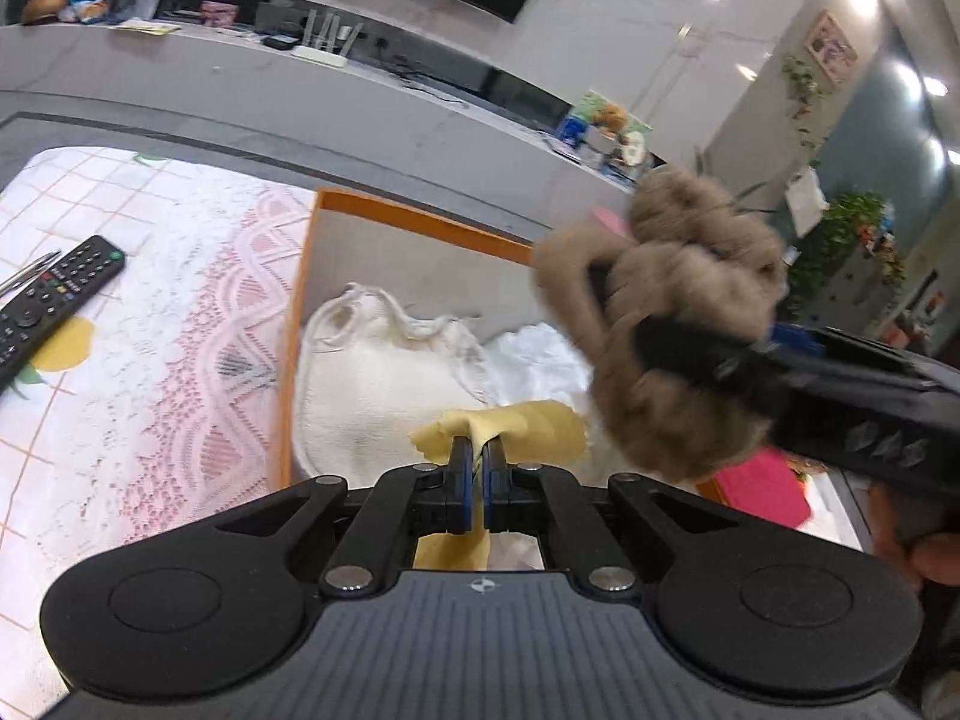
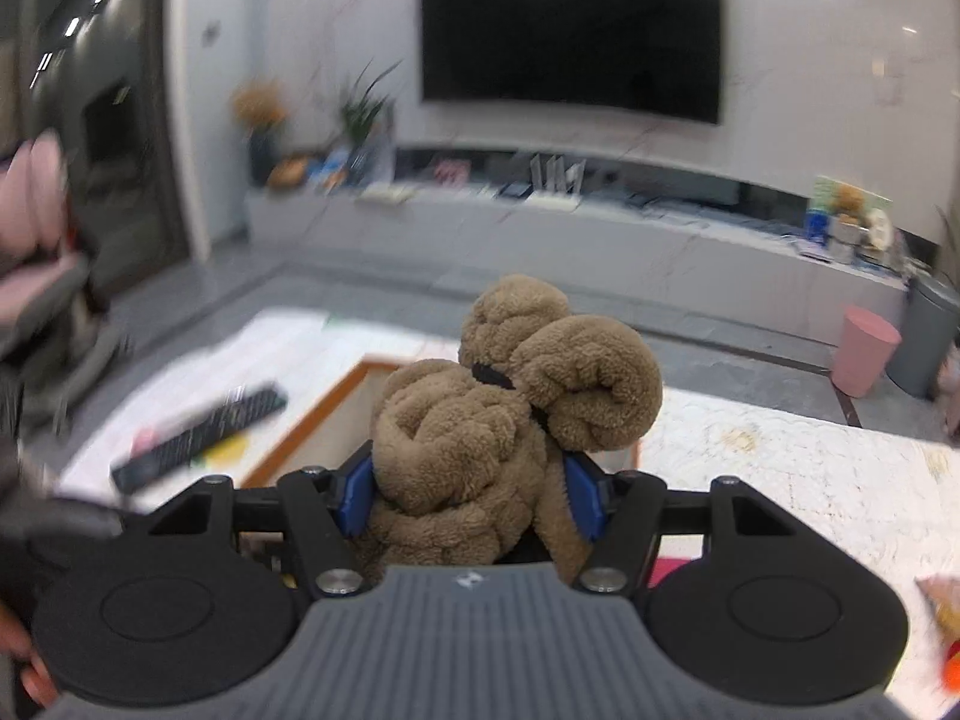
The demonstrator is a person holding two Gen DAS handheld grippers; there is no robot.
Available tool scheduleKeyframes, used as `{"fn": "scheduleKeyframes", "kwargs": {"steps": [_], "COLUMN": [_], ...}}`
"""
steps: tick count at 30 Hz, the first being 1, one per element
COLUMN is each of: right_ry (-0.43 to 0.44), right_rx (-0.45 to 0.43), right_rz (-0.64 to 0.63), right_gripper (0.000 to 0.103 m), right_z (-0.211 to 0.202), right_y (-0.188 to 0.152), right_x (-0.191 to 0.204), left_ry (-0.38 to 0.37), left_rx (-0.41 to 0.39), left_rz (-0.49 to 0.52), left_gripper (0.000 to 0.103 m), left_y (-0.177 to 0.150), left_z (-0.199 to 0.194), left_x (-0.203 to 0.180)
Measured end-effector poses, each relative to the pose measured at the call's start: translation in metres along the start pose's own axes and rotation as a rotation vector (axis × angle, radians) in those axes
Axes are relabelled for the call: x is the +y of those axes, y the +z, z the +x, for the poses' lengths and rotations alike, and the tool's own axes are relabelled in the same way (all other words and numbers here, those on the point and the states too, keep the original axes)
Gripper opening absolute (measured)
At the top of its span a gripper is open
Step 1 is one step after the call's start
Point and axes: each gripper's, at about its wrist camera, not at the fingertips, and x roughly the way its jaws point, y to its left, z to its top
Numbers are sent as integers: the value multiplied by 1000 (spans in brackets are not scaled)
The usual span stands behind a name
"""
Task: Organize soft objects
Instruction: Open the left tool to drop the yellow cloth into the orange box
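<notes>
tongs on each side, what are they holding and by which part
Left tongs pinch the yellow cloth by a bunched fold at its edge. Right tongs squeeze the brown plush toy around its lower body.

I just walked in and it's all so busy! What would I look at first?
Probably the fluffy brown plush toy, squeezed in the right gripper above the orange-rimmed box. Next, the thin yellow cloth pinched in the left gripper, over the white knitted cloth lying inside that box.

Brown plush toy (image 2: 510, 420), yellow cloth (image 1: 510, 426), orange-rimmed box (image 1: 414, 213), pink-and-white lace tablecloth (image 1: 198, 324)
</notes>
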Motion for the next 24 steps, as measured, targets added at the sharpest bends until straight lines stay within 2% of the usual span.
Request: {"fn": "scheduleKeyframes", "kwargs": {"steps": [5, 7, 11, 13, 15, 16, 18, 20, 22, 24], "right_ry": [-10, -6, -21, -8, 11, 14, 16, 23, 43, 66], "right_rx": [102, 112, 115, 129, 144, 152, 171, 177, 180, 197], "right_rz": [-81, -95, -100, -92, -82, -71, -53, -38, -26, -12], "right_gripper": [62, 62, 62, 62, 62, 63, 63, 63, 63, 63], "right_z": [7, 7, 13, 18, 28, 34, 48, 58, 68, 79], "right_y": [-3, -4, 1, 1, 6, 8, 13, 16, 21, 23], "right_x": [4, 2, -3, -4, -10, -13, -17, -20, -21, -20], "left_ry": [-61, -65, -60, -16, -8, -18, -30, -17, 17, 83], "left_rx": [74, 97, 137, 128, 88, 35, -62, -120, -158, -203], "left_rz": [82, 129, 124, 142, 167, 176, 188, 167, 115, 79], "left_gripper": [3, 3, 5, 25, 85, 90, 90, 90, 90, 91], "left_y": [-1, -4, -8, -8, -9, -8, -10, -8, -6, -4], "left_z": [8, 12, 20, 16, 7, -2, -14, -22, -25, -26], "left_x": [-10, -18, -20, -24, -26, -26, -24, -20, -14, -9]}}
